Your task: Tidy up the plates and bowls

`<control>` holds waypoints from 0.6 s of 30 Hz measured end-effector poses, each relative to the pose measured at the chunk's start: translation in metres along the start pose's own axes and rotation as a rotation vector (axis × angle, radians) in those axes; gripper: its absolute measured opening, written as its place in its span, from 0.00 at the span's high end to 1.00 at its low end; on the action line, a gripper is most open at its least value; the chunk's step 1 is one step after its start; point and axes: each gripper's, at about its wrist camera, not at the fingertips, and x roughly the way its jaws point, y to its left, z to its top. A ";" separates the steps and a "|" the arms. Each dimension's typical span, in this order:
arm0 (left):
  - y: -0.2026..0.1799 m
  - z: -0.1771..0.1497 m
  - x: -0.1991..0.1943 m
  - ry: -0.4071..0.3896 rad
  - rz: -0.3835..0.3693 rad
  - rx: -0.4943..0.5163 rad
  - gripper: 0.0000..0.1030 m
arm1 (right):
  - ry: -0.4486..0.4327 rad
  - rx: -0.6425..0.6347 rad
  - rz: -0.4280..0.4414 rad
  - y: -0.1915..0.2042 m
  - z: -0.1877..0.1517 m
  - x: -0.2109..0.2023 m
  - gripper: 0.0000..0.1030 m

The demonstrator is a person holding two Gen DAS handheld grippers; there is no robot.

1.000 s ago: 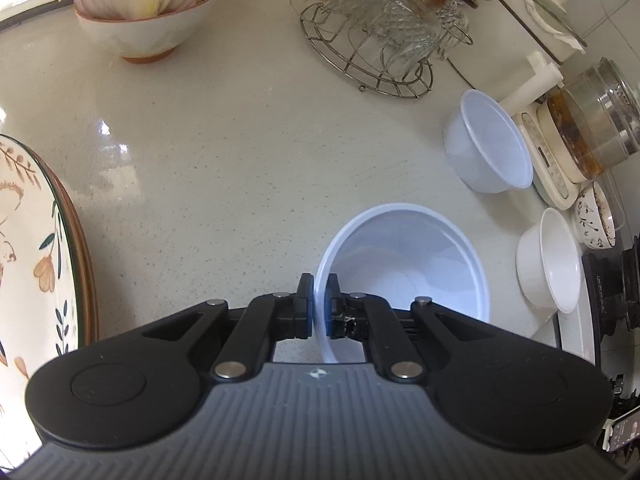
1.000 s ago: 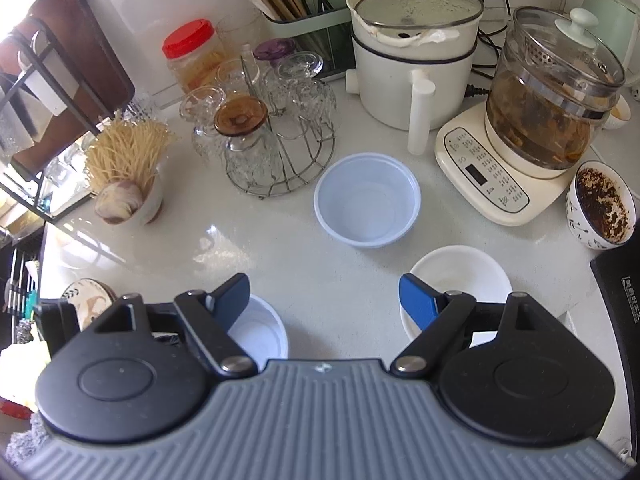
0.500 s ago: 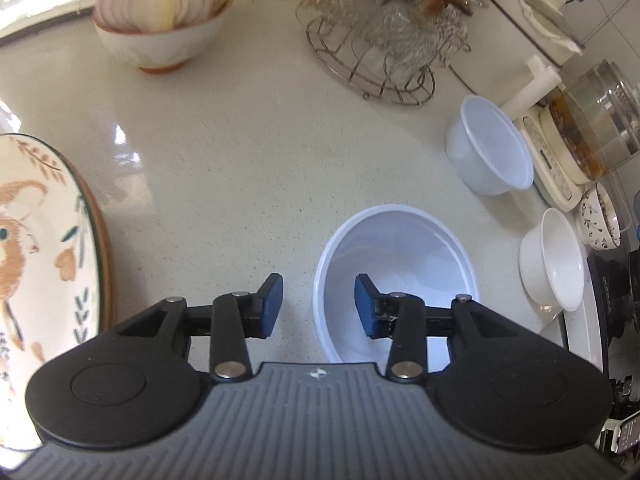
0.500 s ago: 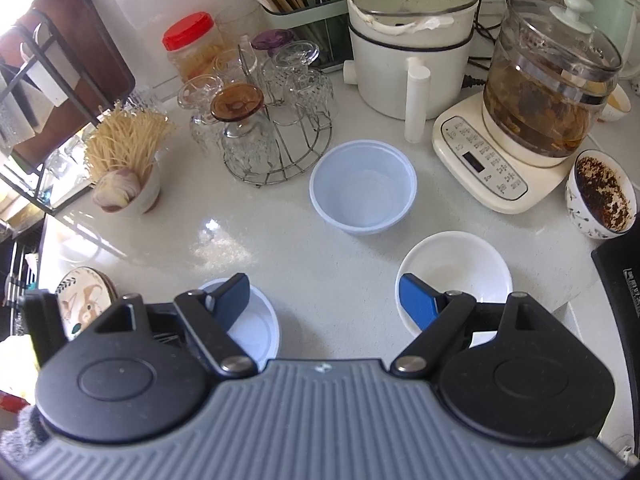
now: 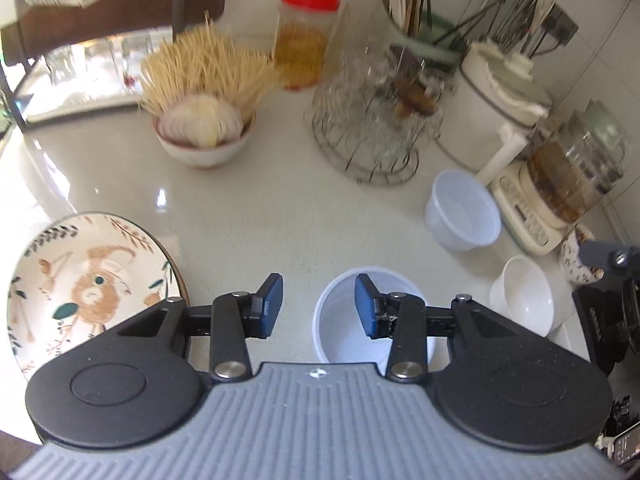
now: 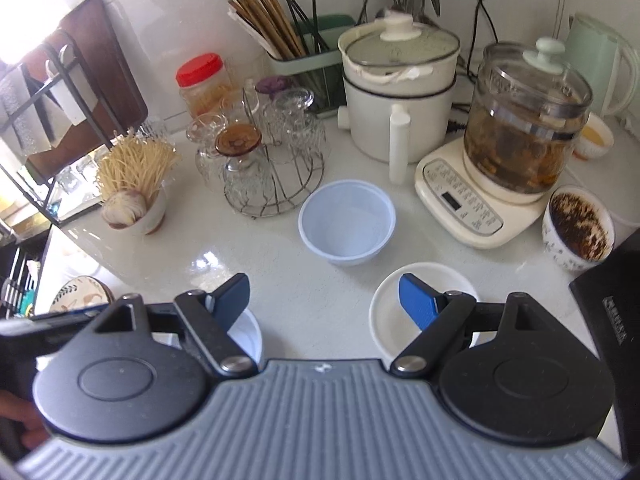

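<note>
My left gripper (image 5: 318,306) is open and empty, raised over the near rim of a translucent plastic bowl (image 5: 340,334) that sits on the counter; the bowl also shows in the right wrist view (image 6: 250,332). A second plastic bowl (image 5: 464,210) (image 6: 347,224) stands near the tea maker. A white ceramic bowl (image 5: 524,294) (image 6: 390,312) sits at the right. A patterned plate (image 5: 80,280) (image 6: 76,298) lies at the left. My right gripper (image 6: 324,300) is open and empty above the counter, between the near plastic bowl and the white bowl.
A bowl with onion and noodles (image 5: 204,136), a wire rack of glasses (image 6: 260,168), a red-lidded jar (image 6: 204,84), a white cooker (image 6: 400,96), a glass tea maker (image 6: 516,152), a patterned cup of tea leaves (image 6: 578,232) and a black appliance (image 6: 616,320) crowd the counter.
My left gripper let go of the plastic bowl's rim, opened wide, and rose and tilted up. The bowl now rests on the counter. The right gripper drew back slightly, still open.
</note>
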 end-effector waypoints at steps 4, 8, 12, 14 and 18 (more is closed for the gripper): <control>-0.012 0.001 -0.023 -0.042 0.000 -0.007 0.56 | -0.042 -0.029 0.013 -0.003 -0.005 -0.012 0.19; -0.021 -0.001 -0.042 -0.075 -0.006 0.022 0.56 | -0.086 -0.014 0.076 -0.008 -0.011 -0.023 0.19; -0.027 0.000 -0.059 -0.111 -0.011 0.045 0.56 | -0.097 0.017 0.088 -0.010 -0.019 -0.029 0.19; -0.029 0.000 -0.067 -0.132 -0.026 0.048 0.56 | -0.124 0.006 0.068 -0.007 -0.025 -0.034 0.19; -0.030 -0.002 -0.076 -0.150 -0.056 0.062 0.56 | -0.171 0.011 0.012 -0.001 -0.038 -0.040 0.19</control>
